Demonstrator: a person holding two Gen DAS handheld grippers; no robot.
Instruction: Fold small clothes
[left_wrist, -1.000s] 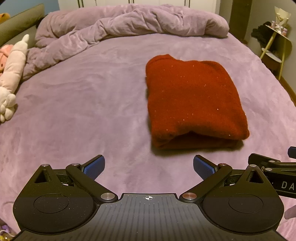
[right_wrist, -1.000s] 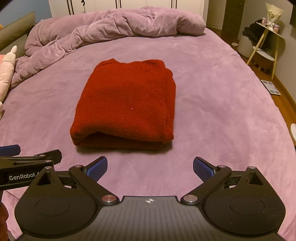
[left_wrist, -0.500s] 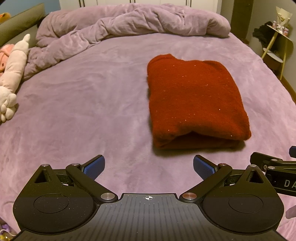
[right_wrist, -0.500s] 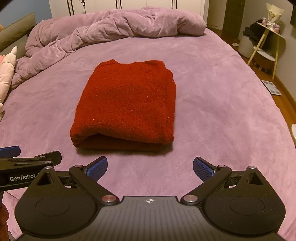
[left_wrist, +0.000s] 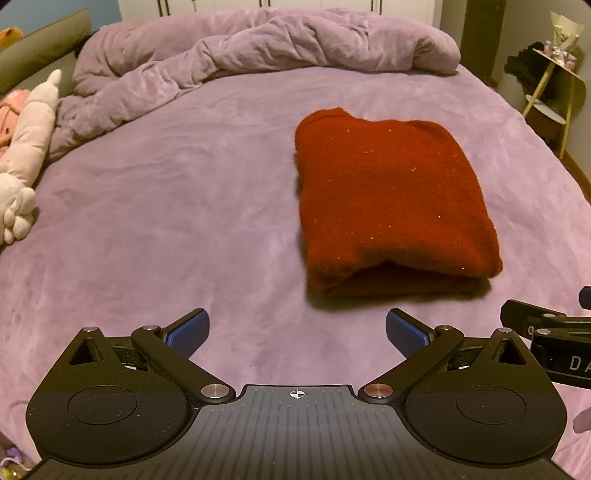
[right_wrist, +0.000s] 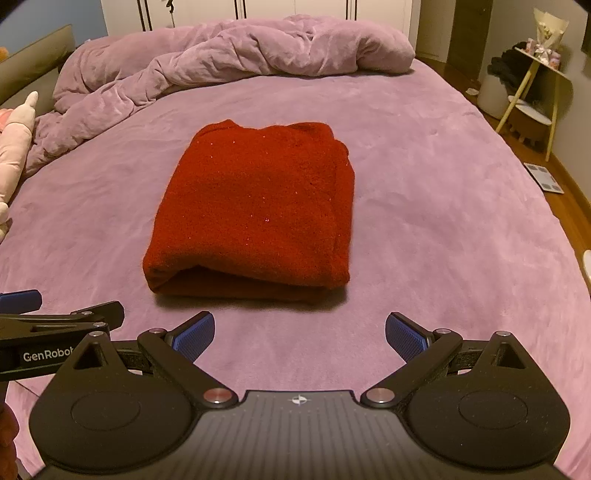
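We hold the left gripper (left_wrist: 295, 332) and right gripper (right_wrist: 300, 334) back, fingers wide and empty | red sweater (right_wrist: 255, 210) lies folded on the purple bed (right_wrist: 424, 229), just ahead | folding looks done.

Plush toy (left_wrist: 22, 155) cut off left.

Left tongs (left_wrist: 295, 332) and right tongs (right_wrist: 299, 332) held level and side by side, both pointing forward with blue-padded fingers (right_wrist: 194, 334) spread wide and nothing between them. Each tool's black frame edges into the other's view: right tongs at the left tongs' right side, and vice versa.
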